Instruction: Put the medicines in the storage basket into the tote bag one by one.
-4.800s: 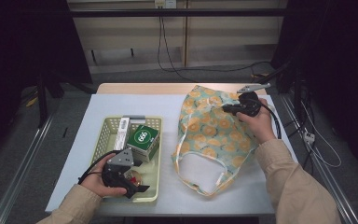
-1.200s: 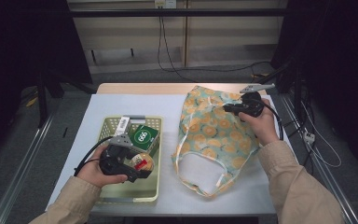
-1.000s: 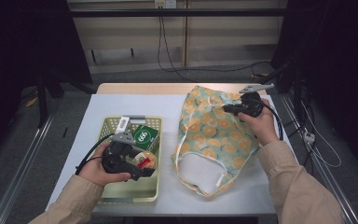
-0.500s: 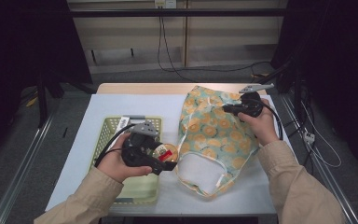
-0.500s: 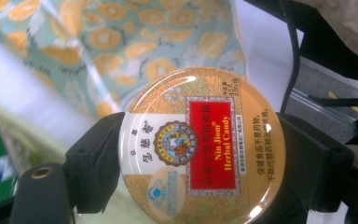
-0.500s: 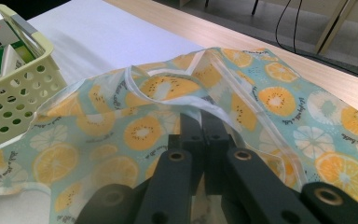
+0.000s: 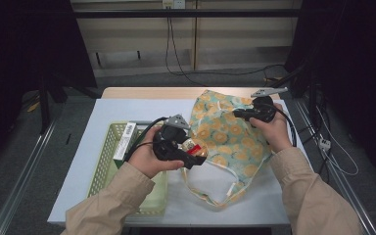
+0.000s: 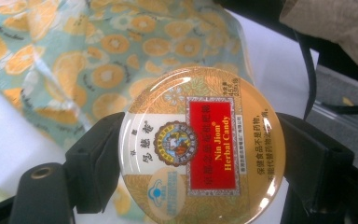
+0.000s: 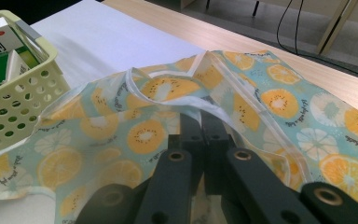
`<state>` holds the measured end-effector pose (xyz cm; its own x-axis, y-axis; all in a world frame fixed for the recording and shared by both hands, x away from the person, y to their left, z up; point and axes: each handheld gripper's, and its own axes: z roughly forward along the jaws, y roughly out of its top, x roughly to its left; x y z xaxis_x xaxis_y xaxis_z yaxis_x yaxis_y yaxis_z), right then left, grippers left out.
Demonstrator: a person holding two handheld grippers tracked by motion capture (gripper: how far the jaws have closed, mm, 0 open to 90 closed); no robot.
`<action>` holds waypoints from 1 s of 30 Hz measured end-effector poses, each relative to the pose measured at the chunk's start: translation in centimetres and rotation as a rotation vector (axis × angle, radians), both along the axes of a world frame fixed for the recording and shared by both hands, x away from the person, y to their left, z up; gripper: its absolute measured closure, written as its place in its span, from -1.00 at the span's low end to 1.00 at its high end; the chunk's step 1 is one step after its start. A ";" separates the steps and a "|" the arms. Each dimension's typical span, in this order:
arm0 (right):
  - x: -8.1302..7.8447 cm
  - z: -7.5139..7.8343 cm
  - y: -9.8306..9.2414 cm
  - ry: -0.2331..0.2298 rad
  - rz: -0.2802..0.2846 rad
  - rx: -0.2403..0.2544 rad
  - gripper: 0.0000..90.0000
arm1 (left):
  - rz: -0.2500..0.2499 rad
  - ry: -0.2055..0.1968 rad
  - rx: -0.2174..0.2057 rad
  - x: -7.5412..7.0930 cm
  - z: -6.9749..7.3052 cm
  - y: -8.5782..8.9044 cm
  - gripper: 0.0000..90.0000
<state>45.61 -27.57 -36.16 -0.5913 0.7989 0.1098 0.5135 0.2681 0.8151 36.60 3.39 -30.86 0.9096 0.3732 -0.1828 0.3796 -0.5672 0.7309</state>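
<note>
Change: left gripper (image 7: 188, 155) is carrying the tin (image 8: 202, 147) out of the basket (image 7: 106, 161), now over the bag's edge.
Bag (image 7: 225, 137): lying flat; right gripper (image 9: 200, 140) is pinching its fabric, jaws clenched.
Tin: gripped across its rim; lid is reading "Nin Jiom Herbal Candy".

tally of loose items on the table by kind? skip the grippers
Round candy tin: 1
Fruit-print tote bag: 1
Perforated basket: 1
Boxes in the basket: at least 2, one green and white, one white with a barcode
Total: 5 at least
</note>
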 end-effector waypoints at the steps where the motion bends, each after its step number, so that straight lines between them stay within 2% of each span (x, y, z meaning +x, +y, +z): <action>1: 0.0 0.0 0.1 0.001 0.000 0.000 1.00 | -0.003 -0.009 0.005 0.1 0.0 -0.2 -0.55; 3: 0.1 0.1 0.2 0.003 0.003 0.000 1.00 | -0.006 -0.021 0.018 0.4 -0.1 -0.8 -0.55; 9: 0.3 0.7 0.9 -0.003 0.015 0.008 1.00 | -0.001 -0.046 0.020 1.3 0.0 -2.2 -0.55; 11: 0.5 0.9 1.1 -0.007 0.019 0.007 1.00 | 0.001 -0.043 0.008 1.7 -0.2 -2.6 -0.55; 12: 0.5 1.0 1.2 -0.008 0.018 0.008 1.00 | 0.014 -0.050 0.027 1.9 -0.3 -2.9 -0.55; 16: 0.8 1.5 1.5 -0.008 0.017 0.010 1.00 | 0.006 -0.037 0.007 2.9 -1.0 -3.9 -0.55; 18: 0.9 1.7 1.6 -0.009 0.017 0.010 1.00 | 0.010 -0.050 0.014 3.2 -1.2 -4.3 -0.55; 21: 1.0 1.9 1.7 -0.009 0.011 0.013 1.00 | 0.006 -0.040 0.008 3.7 -1.6 -4.9 -0.55; 23: 1.1 2.0 1.7 -0.008 0.013 0.012 1.00 | -0.002 -0.052 0.026 3.9 -1.6 -5.3 -0.55; 30: 1.2 2.1 1.5 -0.005 0.012 0.022 1.00 | -0.006 -0.054 0.020 4.5 -1.6 -6.1 -0.55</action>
